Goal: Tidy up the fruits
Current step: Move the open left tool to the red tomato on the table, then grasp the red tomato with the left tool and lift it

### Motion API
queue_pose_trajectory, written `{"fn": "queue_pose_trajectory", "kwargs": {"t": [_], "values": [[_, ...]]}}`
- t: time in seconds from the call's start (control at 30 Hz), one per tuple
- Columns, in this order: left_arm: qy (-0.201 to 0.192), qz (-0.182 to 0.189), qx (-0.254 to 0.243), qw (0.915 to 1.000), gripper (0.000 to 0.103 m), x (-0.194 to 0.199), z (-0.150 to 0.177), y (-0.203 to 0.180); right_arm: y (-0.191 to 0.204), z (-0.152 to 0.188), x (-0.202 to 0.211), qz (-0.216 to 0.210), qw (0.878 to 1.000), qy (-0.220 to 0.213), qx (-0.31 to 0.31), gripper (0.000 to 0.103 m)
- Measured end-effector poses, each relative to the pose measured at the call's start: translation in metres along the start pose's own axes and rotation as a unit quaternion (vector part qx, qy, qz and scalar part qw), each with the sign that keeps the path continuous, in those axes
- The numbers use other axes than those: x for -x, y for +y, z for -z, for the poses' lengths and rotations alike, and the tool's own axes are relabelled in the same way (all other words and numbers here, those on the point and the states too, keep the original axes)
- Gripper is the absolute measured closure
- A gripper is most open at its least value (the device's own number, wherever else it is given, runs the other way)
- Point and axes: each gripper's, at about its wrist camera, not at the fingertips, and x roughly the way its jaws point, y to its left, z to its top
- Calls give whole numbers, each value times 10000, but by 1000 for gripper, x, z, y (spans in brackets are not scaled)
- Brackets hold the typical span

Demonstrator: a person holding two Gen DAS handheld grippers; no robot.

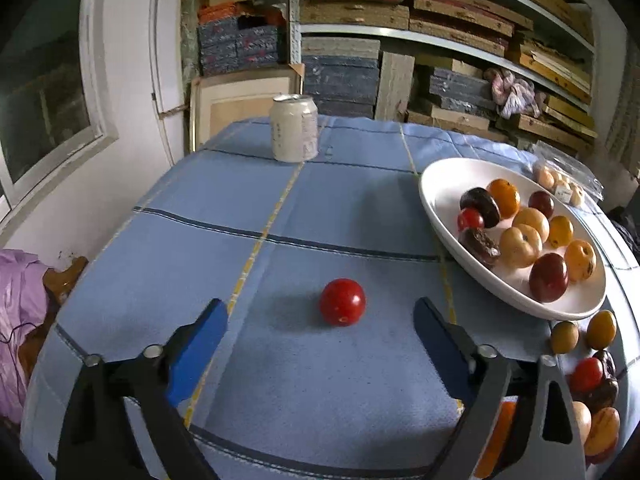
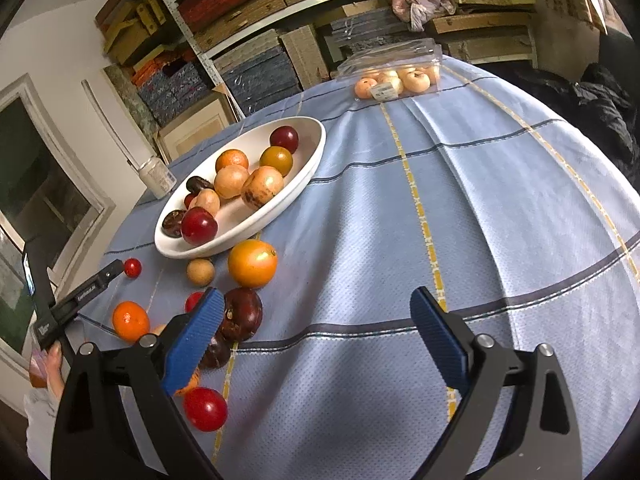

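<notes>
A small red tomato (image 1: 343, 301) lies on the blue checked tablecloth, just ahead of my left gripper (image 1: 320, 320), which is open and empty with the tomato between the lines of its blue fingers. A white oval bowl (image 1: 440, 216) to the right holds several orange, red and dark fruits; it also shows in the right wrist view (image 2: 308, 168). My right gripper (image 2: 316, 312) is open and empty over bare cloth. To its left lie loose fruits: a large orange (image 2: 252, 263), a dark plum (image 2: 242, 314), a red tomato (image 2: 205, 409), a mandarin (image 2: 130, 321). The left gripper's finger (image 2: 94, 282) reaches beside the small tomato (image 2: 132, 267).
A pale drink can (image 1: 294, 128) stands at the table's far side. A clear plastic pack of pale fruits (image 2: 396, 78) sits at the far edge. Shelves of stacked boards stand behind the table. Loose fruits (image 1: 580, 334) lie by the bowl's near end.
</notes>
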Motion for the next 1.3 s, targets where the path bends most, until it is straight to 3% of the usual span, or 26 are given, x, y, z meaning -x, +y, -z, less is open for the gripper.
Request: {"fn": "queue_pose_trajectory", "kwargs": {"t": [0.07, 0.17, 0.27, 0.63, 0.77, 0.97, 1.3], "values": [[101, 37, -77, 9999, 18, -5, 0, -3, 1, 1, -1, 20, 10000, 17, 48, 10], [249, 153, -152, 9995, 38, -13, 0, -6, 4, 2, -2, 40, 9999, 43, 115, 10], [405, 330, -101, 9986, 52, -20, -1, -4, 6, 2, -3, 60, 9998, 43, 184, 10], [443, 658, 34, 9968, 52, -29, -8, -3, 12, 5, -5, 116, 9993, 90, 337, 10], [476, 801, 57, 9956, 73, -31, -9, -2, 12, 6, -6, 141, 9992, 90, 357, 10], [429, 892, 31, 9951, 73, -28, -7, -3, 10, 5, -6, 141, 9993, 95, 321, 10], [698, 836, -113, 9940, 73, -34, -3, -7, 8, 4, -7, 121, 9994, 76, 322, 10]]}}
